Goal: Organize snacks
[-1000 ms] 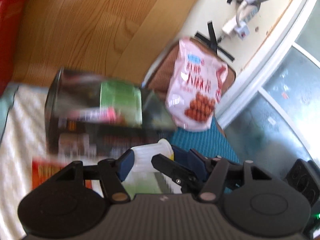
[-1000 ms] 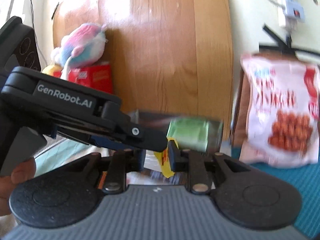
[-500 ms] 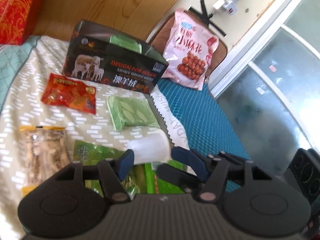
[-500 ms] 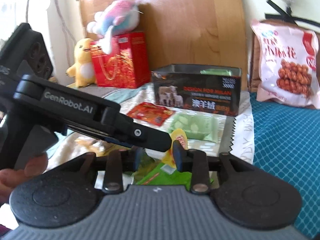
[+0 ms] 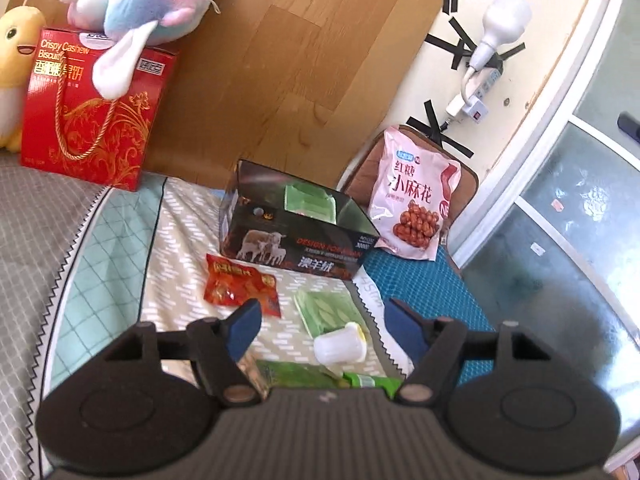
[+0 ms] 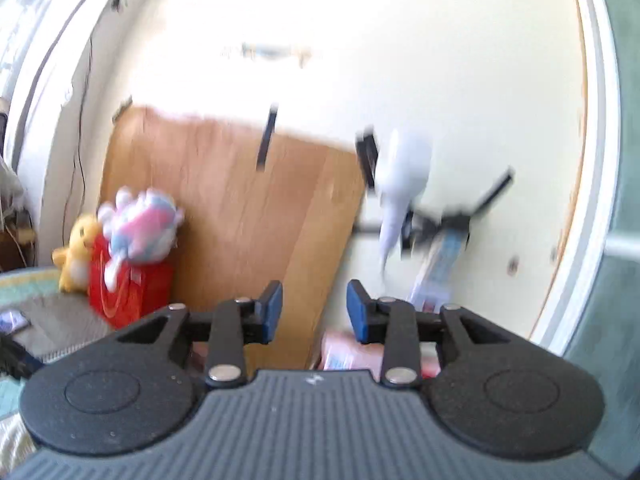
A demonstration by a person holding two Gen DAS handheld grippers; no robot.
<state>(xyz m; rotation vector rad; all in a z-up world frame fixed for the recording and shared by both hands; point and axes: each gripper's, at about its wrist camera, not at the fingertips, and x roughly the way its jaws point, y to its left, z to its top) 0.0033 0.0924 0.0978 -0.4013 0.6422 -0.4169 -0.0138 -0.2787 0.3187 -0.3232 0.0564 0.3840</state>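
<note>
Below, white cup (image 5: 340, 345) lies between opening left tool (image 5: 322, 316).

Right-wrist view blurred; pink bag (image 6: 352, 354) behind claw.

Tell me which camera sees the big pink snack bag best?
The left wrist view. There the pink snack bag is sharp and whole, leaning upright behind the black box, with its writing and picture showing. The right wrist view points high at the wall and is blurred; only a pink scrap shows behind the gripper's fingers.
</note>
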